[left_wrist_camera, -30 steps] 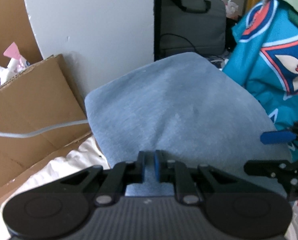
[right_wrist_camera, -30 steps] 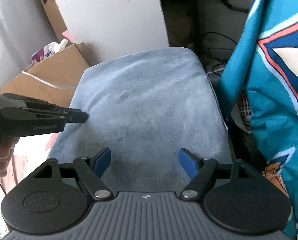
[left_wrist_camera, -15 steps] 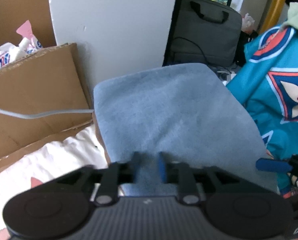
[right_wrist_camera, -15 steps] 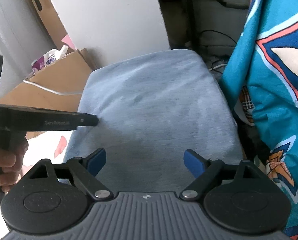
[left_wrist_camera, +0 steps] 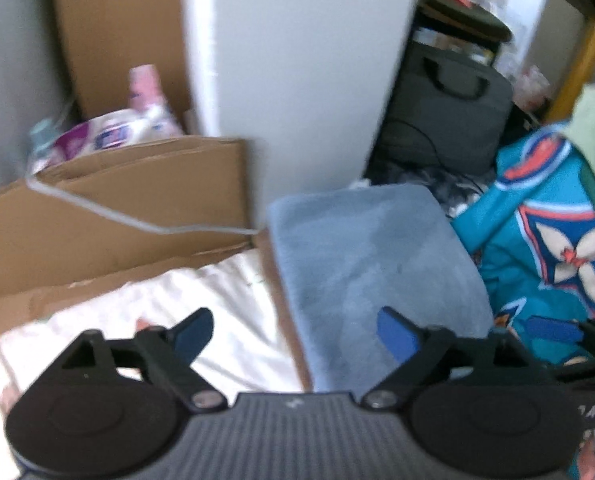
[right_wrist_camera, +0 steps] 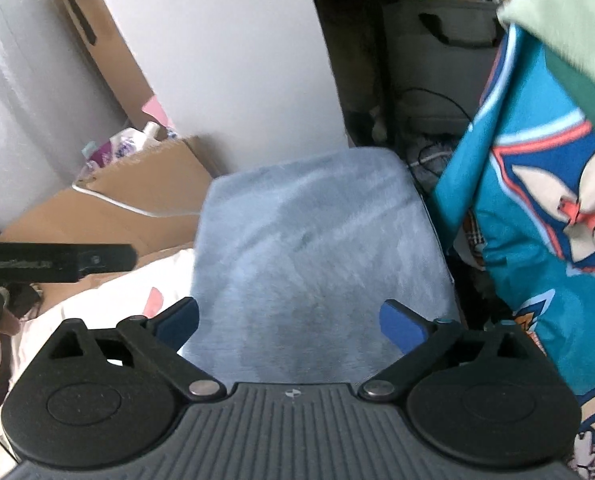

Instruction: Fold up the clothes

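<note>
My left tool has let go of the blue cloth and spread wide; my right tool stays spread. Cardboard lies far left.

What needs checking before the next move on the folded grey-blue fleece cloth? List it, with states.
1. Left gripper open, holding nothing: ok.
2. Right gripper open, holding nothing: ok.
3. Folded grey-blue fleece cloth lying flat, no loose corner showing: ok.
4. Cloth's near edge square: cannot tell, hidden behind the gripper body.
5. Teal patterned blanket apart from the cloth: not ok, it hangs against the right edge.
6. Left view sharp: not ok, blurred.
</note>
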### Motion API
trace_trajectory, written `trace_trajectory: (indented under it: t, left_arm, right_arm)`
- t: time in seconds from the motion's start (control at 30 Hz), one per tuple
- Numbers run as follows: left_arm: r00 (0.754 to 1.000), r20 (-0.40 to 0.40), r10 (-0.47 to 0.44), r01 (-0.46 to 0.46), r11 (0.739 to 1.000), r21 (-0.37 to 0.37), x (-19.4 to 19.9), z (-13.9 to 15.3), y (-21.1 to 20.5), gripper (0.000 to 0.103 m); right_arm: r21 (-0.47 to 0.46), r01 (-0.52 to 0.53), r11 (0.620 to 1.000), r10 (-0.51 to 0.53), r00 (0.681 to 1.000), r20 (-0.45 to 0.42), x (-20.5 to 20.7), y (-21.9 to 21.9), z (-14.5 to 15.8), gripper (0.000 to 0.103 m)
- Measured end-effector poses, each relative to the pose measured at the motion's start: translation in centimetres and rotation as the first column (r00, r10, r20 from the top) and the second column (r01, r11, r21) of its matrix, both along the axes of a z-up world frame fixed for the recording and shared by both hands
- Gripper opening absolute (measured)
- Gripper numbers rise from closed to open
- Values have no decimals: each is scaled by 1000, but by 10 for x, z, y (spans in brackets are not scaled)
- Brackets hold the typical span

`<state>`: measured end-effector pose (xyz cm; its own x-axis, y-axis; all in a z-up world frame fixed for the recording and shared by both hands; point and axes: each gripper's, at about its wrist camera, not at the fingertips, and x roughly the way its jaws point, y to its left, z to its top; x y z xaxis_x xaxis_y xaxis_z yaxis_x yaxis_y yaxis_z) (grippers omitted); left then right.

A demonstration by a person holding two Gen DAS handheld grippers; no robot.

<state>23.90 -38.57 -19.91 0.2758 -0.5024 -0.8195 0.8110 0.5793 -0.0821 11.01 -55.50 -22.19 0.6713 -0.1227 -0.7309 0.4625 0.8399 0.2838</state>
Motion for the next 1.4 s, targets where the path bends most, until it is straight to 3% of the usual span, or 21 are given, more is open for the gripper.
trace_trajectory:
  t: [0.23,0.4,0.6,0.97,1.07,1.23,1.4]
  left_arm:
    - [978,-97,183,-185,983,-14,3,74,69,101]
    - [967,-81,240,-244,969,-47,-9,139,105,102]
    - [963,-6,268,-268,963,-35,-31,190,133,103]
    - [958,36,284,-282,959,-33,-83,232,177,103]
    - [950,6,311,-311,949,-47,-91,240,193,103]
    - [939,-25,344,-345,937,-61,-103,248,216,103]
    - [936,1,352,-352,935,-27,-114,248,241,103]
  right_arm:
    - [10,-34,999,34,999,-9,-11,17,60,102]
    - [26,-26,999,26,1000,0,-34,32,101,103]
    - [4,9,1000,-9,1000,-6,-60,51,149,103]
    - [-40,-28,999,29,999,23,-85,95,245,103]
    - [-46,-52,998,53,998,24,-86,113,268,103]
    - [-54,-74,996,75,997,14,-89,145,291,103]
    - [-46,-80,996,80,997,1,-94,175,292,103]
